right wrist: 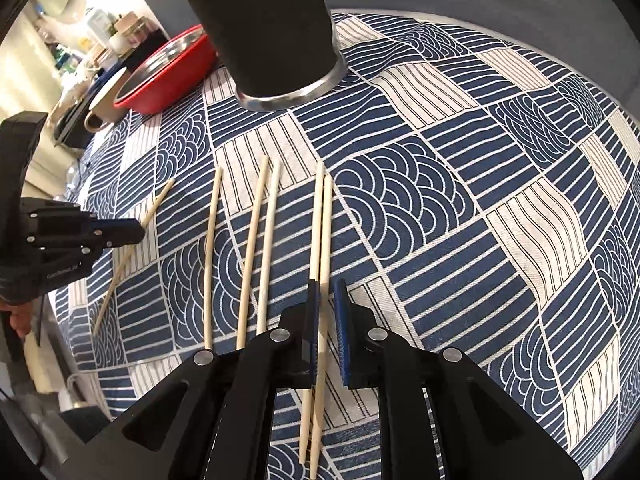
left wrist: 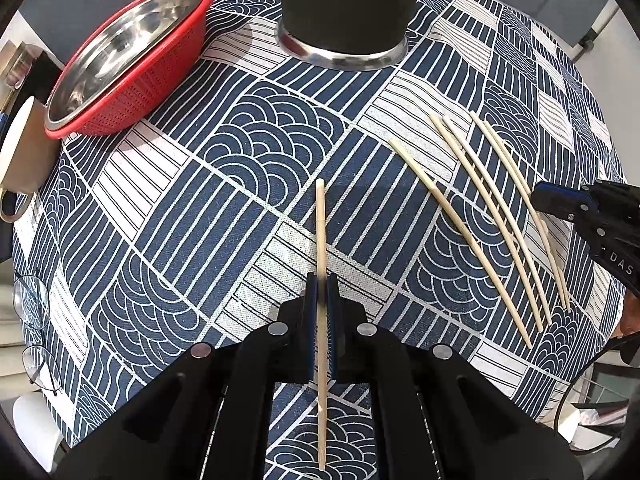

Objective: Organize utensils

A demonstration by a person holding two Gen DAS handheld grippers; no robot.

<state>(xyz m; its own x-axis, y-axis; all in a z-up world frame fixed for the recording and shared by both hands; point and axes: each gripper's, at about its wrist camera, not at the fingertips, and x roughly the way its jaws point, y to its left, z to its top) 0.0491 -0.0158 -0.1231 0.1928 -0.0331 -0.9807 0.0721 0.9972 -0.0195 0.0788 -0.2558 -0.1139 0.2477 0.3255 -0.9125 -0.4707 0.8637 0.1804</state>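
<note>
1. Six chopsticks in all can be counted. Nearest in the left wrist view, the left gripper (left wrist: 322, 284) has its fingers closed narrow on a single chopstick (left wrist: 320, 220), gripped around mid-length. Whether it is clear of the desk (left wrist: 224, 216) cannot be told.
2. Nearest in the right wrist view, the right gripper (right wrist: 327, 288) points down over a pair of chopsticks (right wrist: 327, 224) lying side by side and touching. Its fingers stand narrowly apart with both sticks between them. One pad is against the pair and a sliver of gap shows at the other, so nothing is clamped.
3. Between the two grippers lie three loose chopsticks (right wrist: 253, 240), roughly parallel on the patterned cloth.
4. The step in hand looks like gathering: one stick secured on the left, a pair lined up on the right. The right fingers would need to close squarely so neither stick rolls out, then lift level.
5. Farther off stands one black tumbler (left wrist: 344, 8) with a steel base, upright, probably the holder. Dropping sticks in would call for tipping them end-down over its mouth, which is out of view.
6. Farthest left are one red colander (left wrist: 132, 92) with one steel bowl (left wrist: 128, 44) nested inside, one beige mug (left wrist: 24, 148), and one pair of spectacles (left wrist: 32, 300) at the desk edge.
</note>
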